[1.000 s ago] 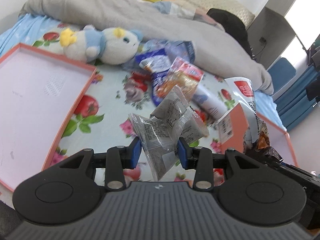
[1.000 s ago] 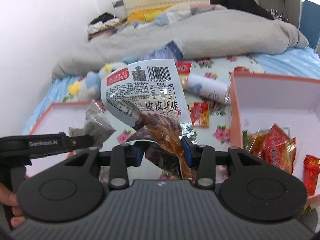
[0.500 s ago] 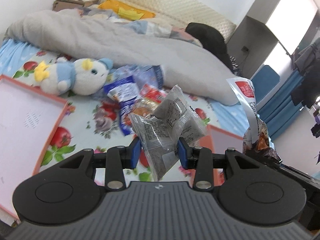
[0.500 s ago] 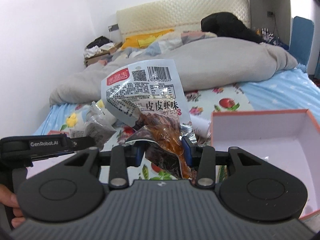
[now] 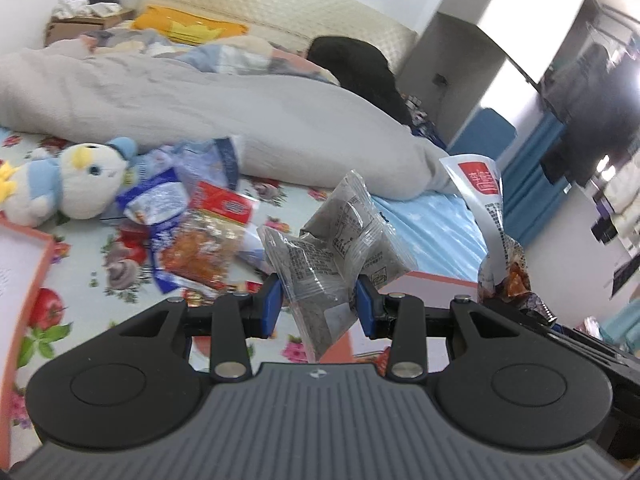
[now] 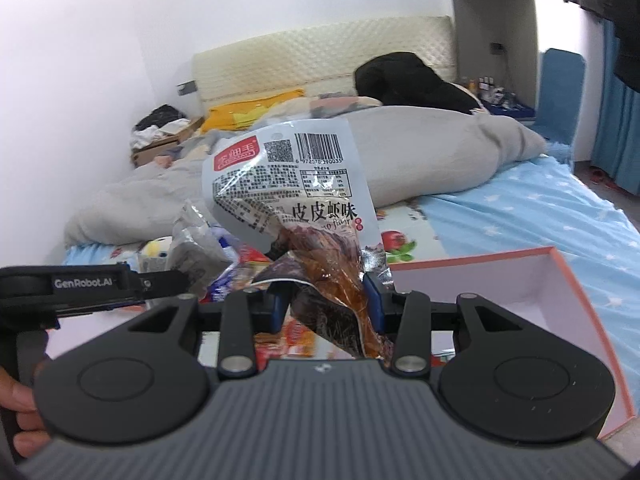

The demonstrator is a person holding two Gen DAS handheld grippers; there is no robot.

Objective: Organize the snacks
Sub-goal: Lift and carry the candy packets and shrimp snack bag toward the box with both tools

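Bedding lay behind; your right tool (image 6: 326, 294) gripped the shrimp-flavour snack packet (image 6: 296, 196), pink-rimmed box (image 6: 576, 280) at four o'clock; left tool (image 5: 318, 302) pinched grey sachets (image 5: 340, 248).

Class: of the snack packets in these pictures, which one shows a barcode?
The white-topped packet in the right gripper. The left gripper's grey packets and the loose ones show none.

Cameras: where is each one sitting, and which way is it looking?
Left wrist: sits on the left gripper, looking over its grey packets toward the bed's plush toy; no hand shows.
Right wrist: sits on the right gripper, looking past its barcoded packet at the headboard; a hand shows.
Shared: grey duvet, orange-rimmed box, both held snacks.
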